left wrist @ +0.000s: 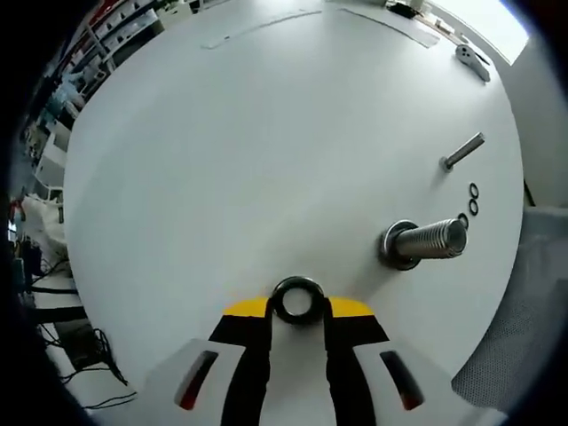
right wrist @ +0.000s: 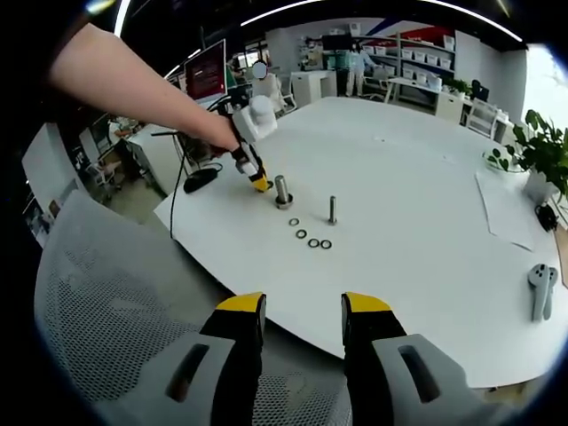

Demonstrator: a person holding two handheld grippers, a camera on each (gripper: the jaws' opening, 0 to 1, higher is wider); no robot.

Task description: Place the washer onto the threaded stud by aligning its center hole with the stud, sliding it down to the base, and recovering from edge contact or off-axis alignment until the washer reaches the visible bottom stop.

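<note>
My left gripper (left wrist: pixel 297 312) grips a washer (left wrist: pixel 295 300) flat, hole clear for the stud (left wrist: pixel 428 240); my right gripper (right wrist: pixel 302 324) hangs released.

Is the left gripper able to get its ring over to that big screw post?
Probably yes. The left gripper grips the washer, and only bare white table lies between it and the threaded stud, which already carries a washer at its base.
</note>
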